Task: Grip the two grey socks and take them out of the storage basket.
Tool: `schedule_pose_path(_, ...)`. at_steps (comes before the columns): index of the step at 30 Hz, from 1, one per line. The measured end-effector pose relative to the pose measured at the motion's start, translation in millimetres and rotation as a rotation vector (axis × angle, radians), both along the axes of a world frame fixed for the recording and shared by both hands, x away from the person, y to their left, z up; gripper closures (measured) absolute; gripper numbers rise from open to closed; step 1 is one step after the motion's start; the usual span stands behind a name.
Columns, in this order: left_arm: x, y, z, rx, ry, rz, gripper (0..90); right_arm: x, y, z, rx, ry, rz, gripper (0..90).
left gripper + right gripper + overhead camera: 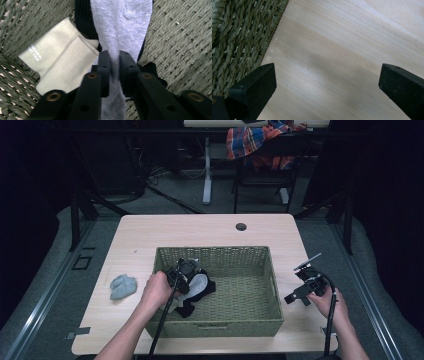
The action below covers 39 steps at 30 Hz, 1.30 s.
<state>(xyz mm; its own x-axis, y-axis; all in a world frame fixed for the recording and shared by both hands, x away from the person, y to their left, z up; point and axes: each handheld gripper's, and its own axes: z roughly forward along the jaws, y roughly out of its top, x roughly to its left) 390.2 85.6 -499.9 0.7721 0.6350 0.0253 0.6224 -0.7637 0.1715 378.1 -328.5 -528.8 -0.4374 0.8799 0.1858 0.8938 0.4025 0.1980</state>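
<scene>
A woven green basket (250, 292) sits in the middle of the table. My left gripper (114, 57) is inside its left part, shut on a light grey sock (122, 22) that hangs from the jaws. The grey sock (198, 283) lies over a black sock (187, 307) on the basket floor. A beige folded sock (60, 57) with white lettering lies beside them. My right gripper (292, 297) hovers over the bare table (342, 55) just right of the basket, jaws wide open and empty. The basket wall (239, 42) is at the left of the right gripper view.
A pale blue-grey bundle of socks (122, 286) lies on the table left of the basket. A cable hole (241, 226) is near the table's far edge. Beyond the table stands a chair with a plaid cloth (260, 142).
</scene>
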Motion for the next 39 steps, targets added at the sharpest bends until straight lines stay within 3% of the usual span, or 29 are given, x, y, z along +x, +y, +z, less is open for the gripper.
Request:
schedule_pose_path(6, -2.7, 3.3, 10.2, -0.013, -0.022, -0.009, 85.5, -1.3, 0.6, -0.4, 0.01, -0.015, -0.02, 1.1)
schedule_pose_path(8, -3.8, 6.9, 19.6, -0.041, -0.039, -0.009, 85.5, -0.2, -0.9, 1.2, -0.004, -0.003, 0.002, 1.1)
schedule_pose_path(10, -4.9, 9.3, 26.0, -0.057, -0.055, -0.006, 85.5, -1.7, 0.2, -0.1, 0.013, -0.024, -0.026, 1.1)
schedule_pose_path(15, -7.8, 14.3, 38.6, -0.083, -0.077, -0.005, 85.4, -0.3, -1.9, 2.7, -0.007, 0.0, 0.004, 1.1)
schedule_pose_path(18, -8.9, 15.4, 43.9, -0.101, -0.082, -0.007, 85.5, -2.2, -0.5, 0.7, 0.011, -0.021, -0.029, 1.1)
schedule_pose_path(22, -10.0, 13.5, 51.2, -0.107, -0.092, -0.016, 85.5, -1.2, -2.5, 3.3, -0.006, -0.003, -0.001, 1.1)
schedule_pose_path(24, -9.9, 11.6, 54.3, -0.11, -0.095, -0.019, 85.5, -3.0, -1.4, 1.5, 0.017, -0.023, -0.031, 1.1)
schedule_pose_path(27, -8.8, 9.8, 58.2, -0.109, -0.099, -0.024, 85.5, -3.2, -1.5, 1.5, 0.017, -0.024, -0.032, 1.1)
schedule_pose_path(32, -2.2, 7.9, 75.4, -0.097, -0.122, -0.027, 85.5, -1.4, -2.8, 3.2, -0.001, -0.003, -0.001, 1.1)
schedule_pose_path(39, 6.9, 12.5, 93.1, -0.091, -0.138, -0.015, 85.5, -1.8, -2.7, 2.9, 0.007, -0.006, -0.007, 1.1)
